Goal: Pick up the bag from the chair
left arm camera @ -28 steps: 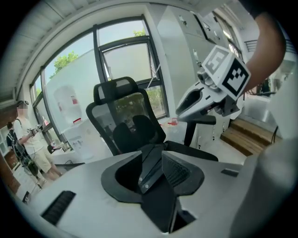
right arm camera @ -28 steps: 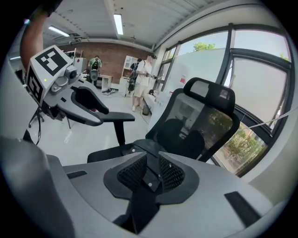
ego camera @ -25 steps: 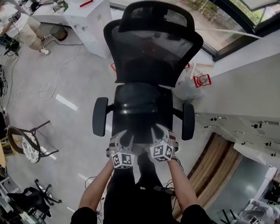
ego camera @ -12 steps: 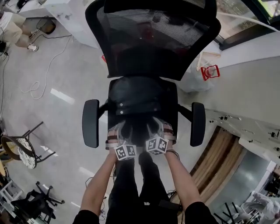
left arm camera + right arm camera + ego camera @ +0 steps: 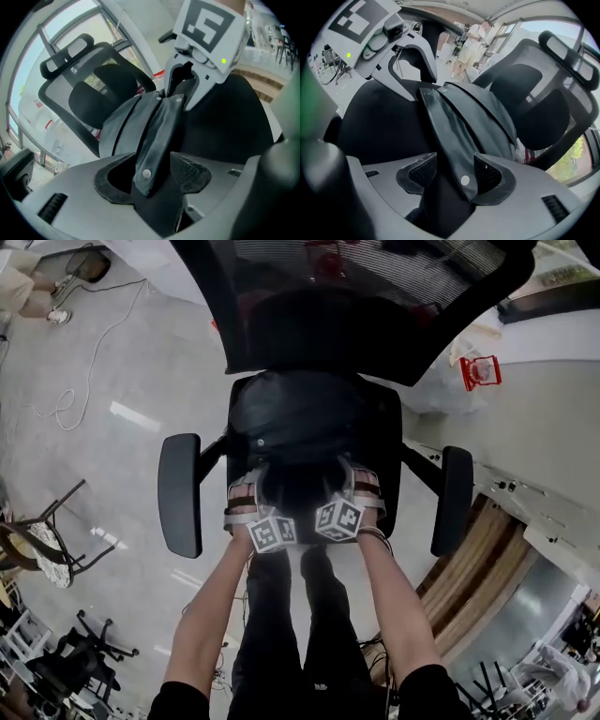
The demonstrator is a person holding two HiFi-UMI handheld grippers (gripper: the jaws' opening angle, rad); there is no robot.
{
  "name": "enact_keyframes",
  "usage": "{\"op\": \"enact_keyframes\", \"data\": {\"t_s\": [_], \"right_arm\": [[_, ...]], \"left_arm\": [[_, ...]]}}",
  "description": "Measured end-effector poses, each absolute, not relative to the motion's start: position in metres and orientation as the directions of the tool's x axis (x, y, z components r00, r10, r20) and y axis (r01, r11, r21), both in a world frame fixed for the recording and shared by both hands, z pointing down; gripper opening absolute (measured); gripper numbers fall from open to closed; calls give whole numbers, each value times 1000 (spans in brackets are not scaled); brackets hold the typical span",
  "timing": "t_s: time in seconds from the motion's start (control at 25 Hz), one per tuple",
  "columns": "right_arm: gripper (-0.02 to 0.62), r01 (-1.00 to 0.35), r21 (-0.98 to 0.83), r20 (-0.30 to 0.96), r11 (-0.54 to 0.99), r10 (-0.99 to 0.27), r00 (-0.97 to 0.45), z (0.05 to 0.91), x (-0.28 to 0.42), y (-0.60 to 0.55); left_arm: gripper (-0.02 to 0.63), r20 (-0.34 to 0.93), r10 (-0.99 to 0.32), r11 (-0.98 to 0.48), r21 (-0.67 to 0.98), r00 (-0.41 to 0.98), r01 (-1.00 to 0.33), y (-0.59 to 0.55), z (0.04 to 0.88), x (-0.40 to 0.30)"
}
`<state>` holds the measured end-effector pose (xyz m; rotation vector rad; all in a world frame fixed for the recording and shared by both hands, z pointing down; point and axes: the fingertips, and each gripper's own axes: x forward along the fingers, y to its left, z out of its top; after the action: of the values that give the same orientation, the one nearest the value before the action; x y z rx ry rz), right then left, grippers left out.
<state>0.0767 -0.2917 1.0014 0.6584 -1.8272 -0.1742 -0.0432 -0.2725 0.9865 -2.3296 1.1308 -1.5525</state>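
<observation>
A black leather-like bag (image 5: 300,418) lies on the seat (image 5: 386,460) of a black mesh office chair. Both grippers sit side by side at the bag's near edge, pointing steeply down. My left gripper (image 5: 261,486) has one flat riveted strap (image 5: 157,136) of the bag running loosely between its pads (image 5: 190,171), with gaps on both sides. My right gripper (image 5: 349,482) has a second riveted strap (image 5: 450,136) between its pads (image 5: 423,171), unclamped. Both pairs of jaws have just been opening. Each gripper view shows the other gripper: the right (image 5: 187,89) and the left (image 5: 415,70).
The armrests (image 5: 178,493) (image 5: 457,498) flank the seat and the mesh backrest (image 5: 356,296) rises behind it. A white plastic bag (image 5: 450,390) lies on the floor at the right, a cable (image 5: 84,381) and a small chair (image 5: 37,549) at the left. A person (image 5: 468,44) stands far off.
Both grippers have sunk together onto the bag's near edge. The head view has dropped closer, so the chair fills more of the picture.
</observation>
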Motion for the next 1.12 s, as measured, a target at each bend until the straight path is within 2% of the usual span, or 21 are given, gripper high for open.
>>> {"op": "enact_keyframes", "data": {"t_s": [0.2, 0.4, 0.6, 0.76, 0.8, 0.88, 1.0, 1.12], "right_arm": [[265, -321, 482, 818, 816, -550, -169, 1020, 77, -299], [272, -215, 520, 818, 826, -555, -152, 1031, 67, -299], [281, -276, 561, 783, 781, -608, -131, 1027, 68, -312], [276, -228, 560, 788, 797, -597, -150, 1026, 65, -314], [254, -208, 562, 785, 801, -595, -173, 1023, 63, -312], [130, -178, 571, 770, 802, -598, -223, 1014, 59, -310], [64, -182, 577, 755, 797, -604, -255, 1001, 56, -317], [40, -183, 566, 761, 804, -594, -259, 996, 56, -323]], "left_arm": [[229, 739, -642, -708, -468, 205, -528, -277, 994, -42], [232, 742, -636, -707, -450, 212, -546, -282, 1000, -42], [241, 740, -637, -712, -456, 216, -534, -283, 1005, -41], [247, 743, -636, -711, -460, 208, -532, -283, 1011, -45], [250, 743, -637, -710, -461, 205, -533, -283, 1011, -46], [252, 744, -638, -708, -465, 198, -532, -284, 1013, -49], [253, 738, -650, -698, -482, 183, -530, -290, 1013, -54], [253, 724, -672, -671, -505, 156, -543, -298, 1009, -58]]}}
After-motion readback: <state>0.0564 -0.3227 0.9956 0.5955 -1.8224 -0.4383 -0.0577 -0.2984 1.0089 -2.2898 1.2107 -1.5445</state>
